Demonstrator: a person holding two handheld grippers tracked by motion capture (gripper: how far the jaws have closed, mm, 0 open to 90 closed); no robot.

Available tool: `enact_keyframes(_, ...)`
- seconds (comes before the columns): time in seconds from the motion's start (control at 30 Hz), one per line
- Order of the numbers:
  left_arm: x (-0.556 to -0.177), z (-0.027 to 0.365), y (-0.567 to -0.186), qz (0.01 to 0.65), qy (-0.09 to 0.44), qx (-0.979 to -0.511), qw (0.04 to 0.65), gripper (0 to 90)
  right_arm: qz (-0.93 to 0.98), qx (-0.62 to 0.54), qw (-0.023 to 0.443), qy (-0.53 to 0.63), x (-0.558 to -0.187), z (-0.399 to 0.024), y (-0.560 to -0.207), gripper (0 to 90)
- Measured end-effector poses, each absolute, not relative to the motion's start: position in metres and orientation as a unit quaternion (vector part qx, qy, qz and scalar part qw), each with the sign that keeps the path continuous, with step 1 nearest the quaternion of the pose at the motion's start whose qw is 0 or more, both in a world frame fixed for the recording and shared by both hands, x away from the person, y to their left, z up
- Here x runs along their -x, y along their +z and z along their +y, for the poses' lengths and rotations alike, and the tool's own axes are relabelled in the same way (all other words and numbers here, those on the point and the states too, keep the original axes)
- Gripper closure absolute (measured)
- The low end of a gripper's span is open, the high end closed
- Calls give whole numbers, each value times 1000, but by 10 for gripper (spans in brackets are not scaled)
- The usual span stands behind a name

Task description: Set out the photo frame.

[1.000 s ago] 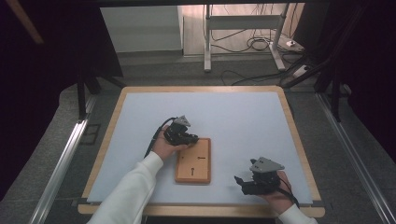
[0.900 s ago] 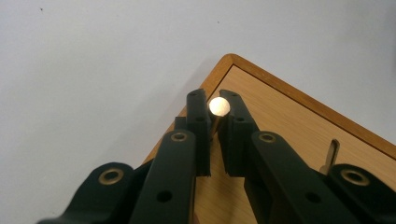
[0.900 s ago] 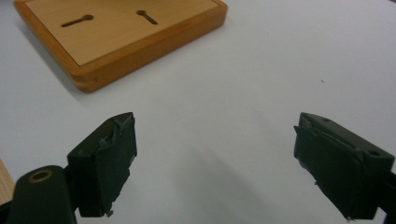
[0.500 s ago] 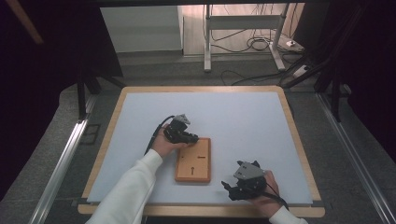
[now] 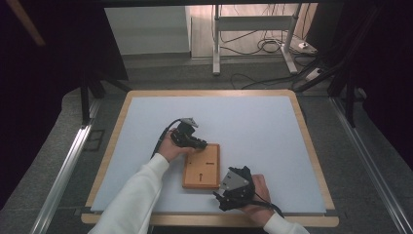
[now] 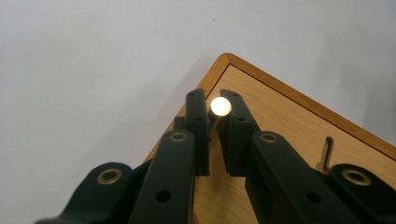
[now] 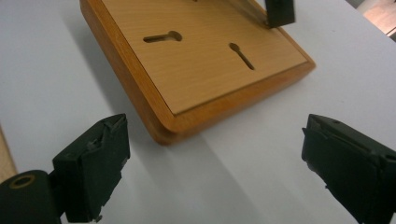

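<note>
Wooden board (image 5: 201, 166), a flat slab with keyhole-shaped slots (image 7: 163, 36) cut in its top, is lying on the pale blue table mat (image 5: 253, 126) toward the person's side, between the two grippers. At its far left corner the left gripper (image 6: 214, 122) is pinching a small round-headed peg (image 6: 220, 106): in the left gripper view the two black jaws are standing nearly together with the pale, shiny knob of the peg caught between their tips, right over the board's corner. A second slim peg (image 6: 326, 151) is standing upright on the board just to one side of that gripper. In the high view the left hand (image 5: 171, 146) is wrapping the gripper's body and angling it forward and toward the board, with the white sleeve (image 5: 131, 195) running back to the near edge. The right gripper (image 7: 215, 154) is hovering low just off the board's near corner, its jaws having just been opening and now spread wide, with nothing clamped between them; the rounded corner of the board is sitting ahead of the gap, apart from both pads. In the high view the right hand (image 5: 255, 192) is gripping that tool from behind near the table's wooden edge (image 5: 311, 222), pointing it up and left at the board.
</note>
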State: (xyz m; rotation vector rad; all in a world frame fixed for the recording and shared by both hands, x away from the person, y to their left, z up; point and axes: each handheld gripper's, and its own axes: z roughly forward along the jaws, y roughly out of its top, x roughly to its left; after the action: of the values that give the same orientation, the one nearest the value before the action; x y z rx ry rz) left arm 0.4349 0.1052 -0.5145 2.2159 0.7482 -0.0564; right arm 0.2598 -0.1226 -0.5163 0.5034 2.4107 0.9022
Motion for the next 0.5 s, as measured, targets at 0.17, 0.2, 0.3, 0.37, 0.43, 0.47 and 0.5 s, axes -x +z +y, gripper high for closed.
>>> enact_keyframes(0.17, -436, 106, -515, 295, -28, -871, 391, 831, 896, -169, 263, 316, -261, -105, -523, 80)
enact_keyframes(0.2, -437, 106, -514, 296, -29, -871, 391, 830, 896, -165, 268, 313, -261, -101, -524, 80)
enact_keyframes(0.3, -438, 106, -514, 298, -32, -871, 389, 830, 895, -157, 285, 304, -261, -92, -527, 83)
enact_keyframes(0.37, -438, 106, -514, 299, -34, -870, 390, 829, 895, -156, 294, 297, -262, -89, -529, 84)
enact_keyframes(0.43, -438, 106, -514, 300, -35, -870, 390, 829, 893, -154, 303, 293, -263, -86, -532, 86)
enact_keyframes(0.47, -438, 106, -514, 300, -36, -870, 390, 828, 892, -154, 307, 294, -264, -85, -532, 90)
enact_keyframes(0.5, -438, 106, -514, 302, -36, -869, 390, 828, 890, -152, 315, 292, -264, -84, -532, 90)
